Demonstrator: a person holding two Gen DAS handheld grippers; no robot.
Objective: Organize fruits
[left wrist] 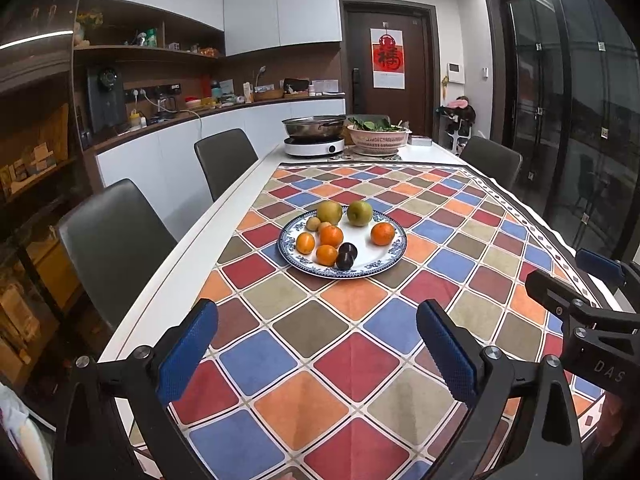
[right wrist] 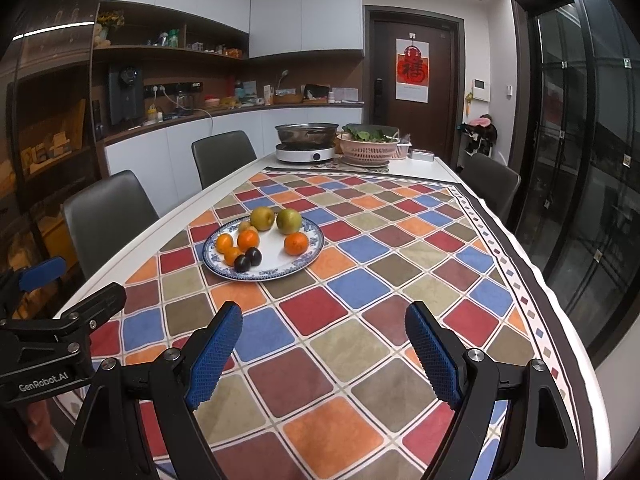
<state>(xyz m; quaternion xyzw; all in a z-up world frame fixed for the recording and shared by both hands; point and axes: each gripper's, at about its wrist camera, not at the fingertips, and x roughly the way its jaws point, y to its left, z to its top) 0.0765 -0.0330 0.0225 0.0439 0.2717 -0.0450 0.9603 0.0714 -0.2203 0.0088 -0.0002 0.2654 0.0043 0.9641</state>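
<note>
Both pairs of my blue-padded fingers are spread wide with nothing between them: my left gripper (left wrist: pixel 318 354) hangs over the checked tablecloth (left wrist: pixel 360 360) near the table's close end, and my right gripper (right wrist: pixel 324 354) does the same just beside it, each touching nothing. From my left camera I see the right tool only as a black arm with one blue pad poking in at the right edge; from my right camera the left tool shows the same way at the left edge. Well ahead of both sits the blue-rimmed plate (right wrist: pixel 310 256) with the fruit on it: two green-yellow apples (right wrist: pixel 289 221) at the far side, four oranges (right wrist: pixel 296 243), one of them apart on the right and three grouped on the left, and two dark plums (right wrist: pixel 242 263) touching each other at the near rim. Small pale fruit (left wrist: pixel 313 224) lie behind the oranges, partly hidden; I cannot tell what kind they are. At the table's far end stand a metal pot (left wrist: pixel 314 126) on a white cooker (left wrist: pixel 314 146) and a pink basket (left wrist: pixel 378 139) of greens. My own hands are out of frame, and the lens darkens and bends the picture's corners.
</note>
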